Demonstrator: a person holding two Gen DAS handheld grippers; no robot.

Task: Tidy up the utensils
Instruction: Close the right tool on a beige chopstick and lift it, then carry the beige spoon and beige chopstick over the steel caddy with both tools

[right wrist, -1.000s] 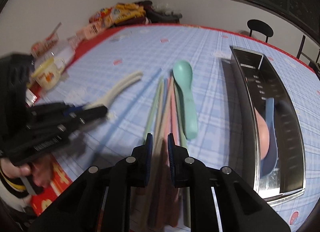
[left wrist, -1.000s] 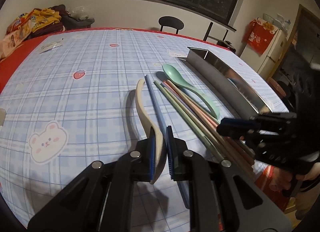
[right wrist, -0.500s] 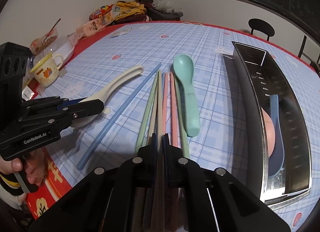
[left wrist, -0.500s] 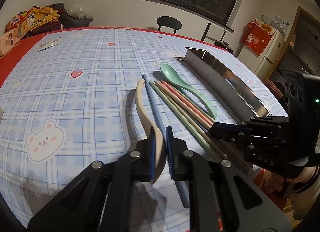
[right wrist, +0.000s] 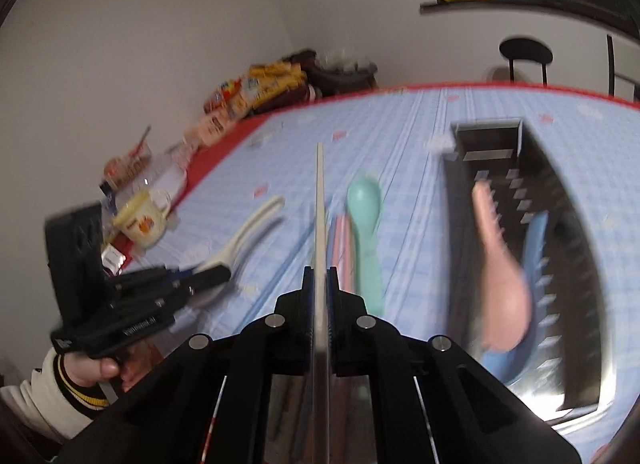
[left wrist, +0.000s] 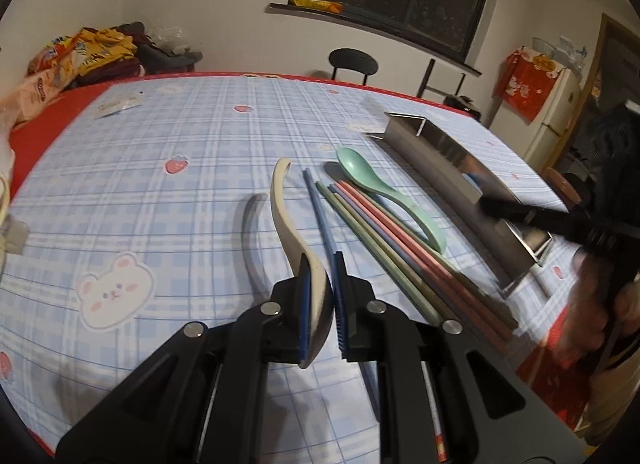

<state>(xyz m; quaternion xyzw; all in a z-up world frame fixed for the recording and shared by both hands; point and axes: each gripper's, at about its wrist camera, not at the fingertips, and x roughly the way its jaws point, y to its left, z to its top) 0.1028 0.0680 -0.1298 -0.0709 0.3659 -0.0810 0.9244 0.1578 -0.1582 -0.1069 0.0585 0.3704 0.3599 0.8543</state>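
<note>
Right gripper (right wrist: 319,296) has just clamped a pale chopstick (right wrist: 319,200) and lifted it off the bundle, jaws tight on it. Left gripper (left wrist: 321,296) stays pinched on the cream spoon (left wrist: 298,240), raised left of the chopsticks. Steel tray (right wrist: 576,248) waits right, two spoons inside.

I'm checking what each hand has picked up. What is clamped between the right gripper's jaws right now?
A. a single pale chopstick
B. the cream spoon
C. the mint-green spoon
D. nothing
A: in the right wrist view the right gripper is shut on a single pale chopstick that sticks straight out ahead, while the mint-green spoon lies on the tablecloth and the cream spoon sits in the left gripper.
</note>
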